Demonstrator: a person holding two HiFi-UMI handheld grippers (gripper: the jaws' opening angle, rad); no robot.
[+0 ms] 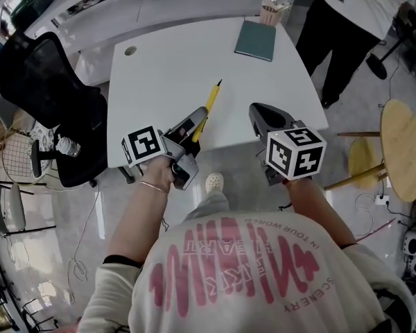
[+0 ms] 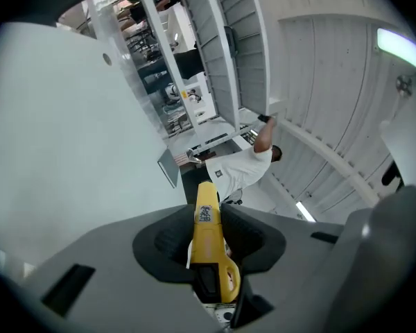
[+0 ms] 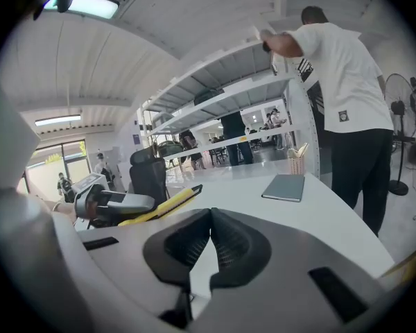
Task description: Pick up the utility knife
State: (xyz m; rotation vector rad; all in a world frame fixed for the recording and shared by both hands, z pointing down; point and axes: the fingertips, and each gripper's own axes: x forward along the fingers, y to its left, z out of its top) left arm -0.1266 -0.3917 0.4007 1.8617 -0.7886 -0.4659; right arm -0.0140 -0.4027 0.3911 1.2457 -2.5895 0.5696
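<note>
Left gripper [image 1: 196, 121] holds the utility knife [image 1: 210, 102] over the table [image 1: 166, 68].

The utility knife [image 1: 209, 106] is yellow, the table [image 1: 166, 75] white, the notebook [image 1: 255, 40] teal.

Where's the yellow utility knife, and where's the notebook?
utility knife [image 1: 209, 103]: head view, middle of its yellow handle.
notebook [image 1: 256, 40]: head view, centre of its cover.

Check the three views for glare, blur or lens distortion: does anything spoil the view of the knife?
Head view: evenly lit and sharp, with the knife clear against the white table. Left gripper view: heavy fisheye bending, dark corners, a blown-out light strip, but the knife is sharp. Right gripper view: same fisheye and dark corners, with glare from the ceiling lamp; the notebook is crisp.
</note>
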